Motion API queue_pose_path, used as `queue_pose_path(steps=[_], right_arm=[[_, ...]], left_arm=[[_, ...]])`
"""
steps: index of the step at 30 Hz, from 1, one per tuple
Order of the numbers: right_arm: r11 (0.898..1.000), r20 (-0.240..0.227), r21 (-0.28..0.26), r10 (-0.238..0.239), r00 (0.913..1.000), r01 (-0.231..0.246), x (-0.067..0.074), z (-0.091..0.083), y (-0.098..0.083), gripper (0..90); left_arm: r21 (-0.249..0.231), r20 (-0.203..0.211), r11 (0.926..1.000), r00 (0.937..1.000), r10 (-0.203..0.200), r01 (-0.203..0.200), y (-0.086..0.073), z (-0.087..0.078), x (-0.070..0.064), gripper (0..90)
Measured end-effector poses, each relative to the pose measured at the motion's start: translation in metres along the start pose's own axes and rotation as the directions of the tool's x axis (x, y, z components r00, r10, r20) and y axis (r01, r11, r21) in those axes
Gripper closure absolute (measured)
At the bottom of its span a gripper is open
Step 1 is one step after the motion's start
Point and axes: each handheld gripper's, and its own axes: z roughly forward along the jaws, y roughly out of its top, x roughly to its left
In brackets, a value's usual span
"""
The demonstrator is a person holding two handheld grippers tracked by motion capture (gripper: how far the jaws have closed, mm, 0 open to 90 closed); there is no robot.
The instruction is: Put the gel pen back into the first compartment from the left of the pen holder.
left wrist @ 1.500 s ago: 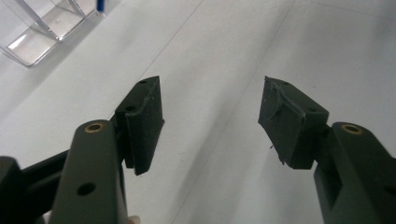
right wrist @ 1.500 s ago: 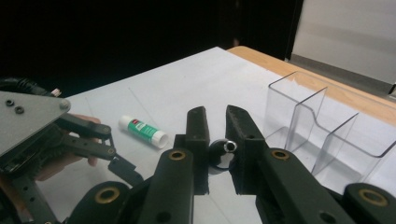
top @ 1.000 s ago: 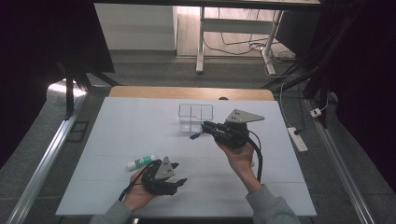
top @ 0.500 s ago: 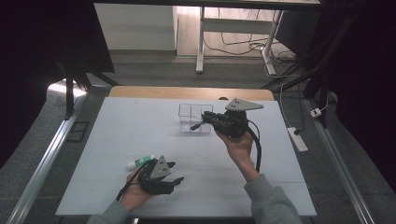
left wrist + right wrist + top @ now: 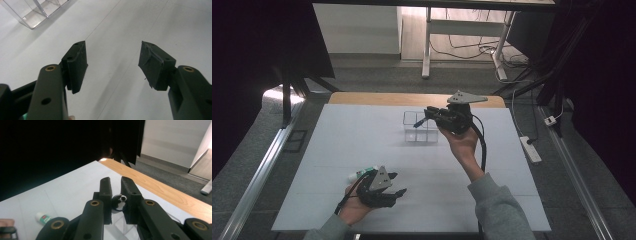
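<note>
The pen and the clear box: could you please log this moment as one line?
right tongs: shut on pen, above clear box | left tongs: open, empty, low over table | glue stick: beside left hand

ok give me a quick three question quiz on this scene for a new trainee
1. True or false: the left gripper has its jaws closed on the glue stick.
2. Which gripper holds the pen-like item? A) left B) right C) neither
3. Over what does the right gripper hang with its load?

Key
1. False. Its jaws stand apart with nothing between them, and the glue stick lies on the table beside that hand.
2. B. The right gripper's jaws are shut on it.
3. The clear divided box at the far middle of the table.
</note>
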Motion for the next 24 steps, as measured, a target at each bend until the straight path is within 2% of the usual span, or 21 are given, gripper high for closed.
queue_pose_path(steps=[12, 22, 24], right_arm=[[0.998, 0.034, 0.056, 0.013, 0.9993, -0.015, -0.016, 0.036, 0.015, 79.2], [0.991, 0.064, 0.133, 0.006, 0.9979, -0.015, -0.025, 0.067, 0.006, 78.8], [0.990, 0.059, 0.138, 0.019, 0.9981, -0.027, -0.028, 0.073, 0.001, 74.7]], left_arm=[[-0.004, -0.008, 0.9999, 0.9999, -0.010, 0.010, -0.003, -0.003, 0.004, 39.0], [-0.005, -0.013, 0.9999, 0.9998, -0.017, 0.016, -0.004, -0.005, 0.007, 39.0], [-0.005, -0.014, 0.9998, 0.9997, -0.019, 0.019, -0.004, -0.005, 0.007, 39.0]])
